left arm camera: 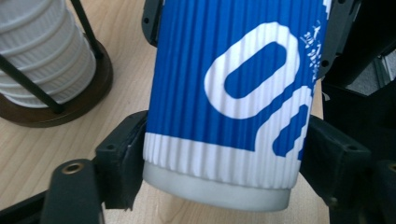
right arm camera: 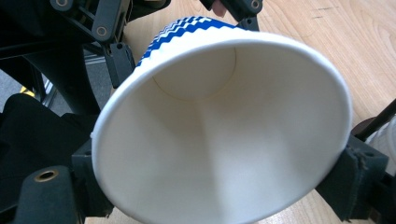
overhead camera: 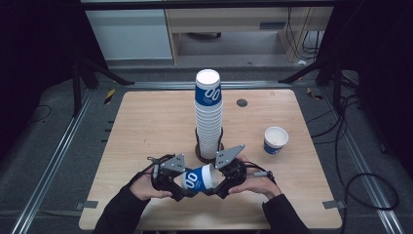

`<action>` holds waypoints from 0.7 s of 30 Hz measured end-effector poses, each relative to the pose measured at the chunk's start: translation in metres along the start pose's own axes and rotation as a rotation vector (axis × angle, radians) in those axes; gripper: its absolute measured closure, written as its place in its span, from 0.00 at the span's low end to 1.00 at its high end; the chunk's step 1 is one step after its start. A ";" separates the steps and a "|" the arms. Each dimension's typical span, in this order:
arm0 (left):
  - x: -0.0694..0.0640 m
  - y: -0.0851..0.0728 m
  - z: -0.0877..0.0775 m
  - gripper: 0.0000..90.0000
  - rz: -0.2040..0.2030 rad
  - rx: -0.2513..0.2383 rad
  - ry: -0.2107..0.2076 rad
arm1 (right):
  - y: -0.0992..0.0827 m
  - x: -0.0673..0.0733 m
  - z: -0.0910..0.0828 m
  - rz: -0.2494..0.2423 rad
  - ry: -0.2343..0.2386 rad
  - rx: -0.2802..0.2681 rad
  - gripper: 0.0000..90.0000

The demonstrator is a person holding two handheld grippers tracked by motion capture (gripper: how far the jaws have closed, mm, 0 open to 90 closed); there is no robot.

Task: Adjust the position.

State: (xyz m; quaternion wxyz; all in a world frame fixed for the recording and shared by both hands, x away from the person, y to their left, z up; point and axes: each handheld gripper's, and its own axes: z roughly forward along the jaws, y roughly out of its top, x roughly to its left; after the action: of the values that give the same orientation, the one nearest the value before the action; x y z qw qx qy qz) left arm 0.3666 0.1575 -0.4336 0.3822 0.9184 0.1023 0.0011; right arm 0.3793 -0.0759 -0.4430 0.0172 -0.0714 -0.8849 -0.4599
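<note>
In the lower middle of the high view, a blue-and-white paper cup (overhead camera: 198, 179) hangs on its side just above the wooden surface (overhead camera: 146, 122), caught between the left gripper (overhead camera: 176, 187) and the right gripper (overhead camera: 218, 185). Its long axis runs nearly level across the frame: the base points to the lower left, the open mouth to the right.

In the left gripper view the jaws pinch the ribbed wall of the cup (left arm camera: 233, 93) near its base, one pad on each flank, both pressing on the ribs. In the right gripper view the jaws clasp the cup (right arm camera: 224, 135) at its rim, one at each side of the mouth, and the camera looks straight down the white inside to the bottom.

Both hands are equally near, since each holds one end. Just above them in the high view rises the tall stack of cups (overhead camera: 209, 114) in its dark stand (overhead camera: 200, 155); a single cup (overhead camera: 275, 140) stands well apart at the right. Any move toward the stack probably turns on tipping the cup's level axis upright.
</note>
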 end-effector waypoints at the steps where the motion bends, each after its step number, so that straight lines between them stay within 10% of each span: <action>1: 0.000 0.000 0.000 0.28 0.003 0.003 -0.002 | 0.000 0.000 0.000 -0.002 0.002 0.002 0.17; 21: 0.015 -0.009 -0.017 0.30 -0.064 -0.117 0.071 | 0.003 -0.008 -0.028 0.062 -0.094 -0.175 0.07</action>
State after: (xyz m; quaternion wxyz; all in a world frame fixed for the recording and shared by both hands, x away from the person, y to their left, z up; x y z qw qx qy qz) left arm 0.3784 0.1784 -0.4292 0.4312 0.8902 0.1447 0.0273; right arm 0.3865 -0.0982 -0.4247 -0.0164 -0.1215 -0.8386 -0.5308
